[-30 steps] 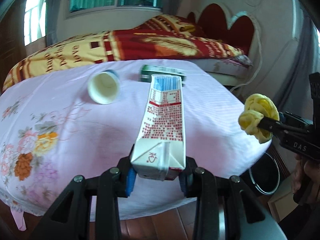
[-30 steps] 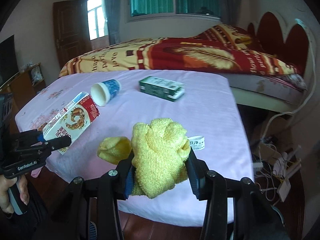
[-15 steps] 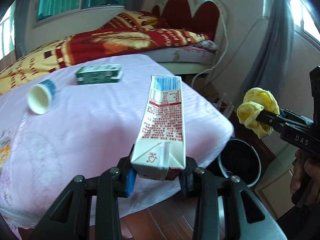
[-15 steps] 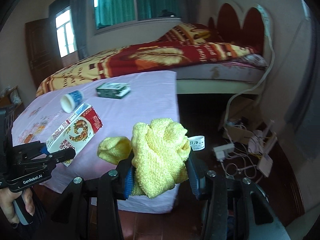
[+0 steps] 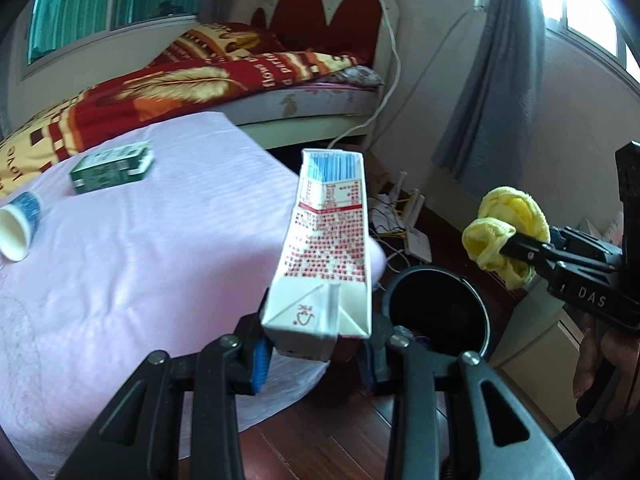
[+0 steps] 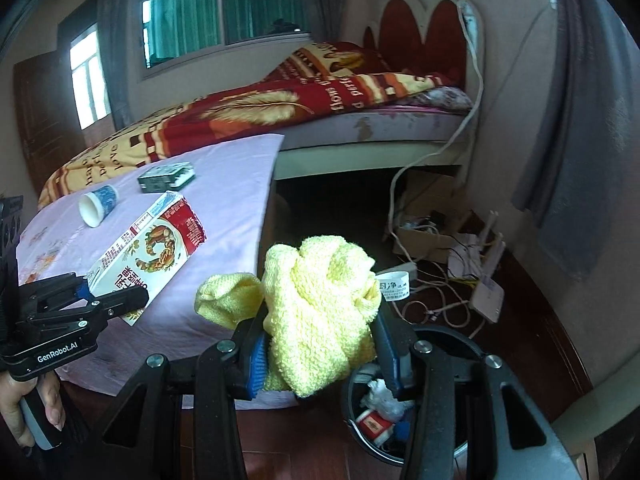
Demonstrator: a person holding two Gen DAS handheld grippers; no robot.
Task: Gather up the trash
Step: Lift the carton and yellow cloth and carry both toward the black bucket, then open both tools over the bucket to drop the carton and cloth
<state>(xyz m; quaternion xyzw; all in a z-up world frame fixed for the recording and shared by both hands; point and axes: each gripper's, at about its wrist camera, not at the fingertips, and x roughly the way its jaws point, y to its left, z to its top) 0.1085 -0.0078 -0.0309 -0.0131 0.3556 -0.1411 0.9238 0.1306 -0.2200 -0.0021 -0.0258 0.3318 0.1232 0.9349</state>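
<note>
While our left gripper (image 5: 316, 354) clamps the milk carton (image 5: 326, 248) and our right gripper (image 6: 320, 354) the yellow cloth (image 6: 320, 300), we centre each over the black bin (image 5: 436, 304) before releasing.

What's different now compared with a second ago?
Both claws have swung away from the table toward the black bin, now close below them. The left claw still grips the carton, the right claw the yellow cloth. The cup and green box lie unmoved.
</note>
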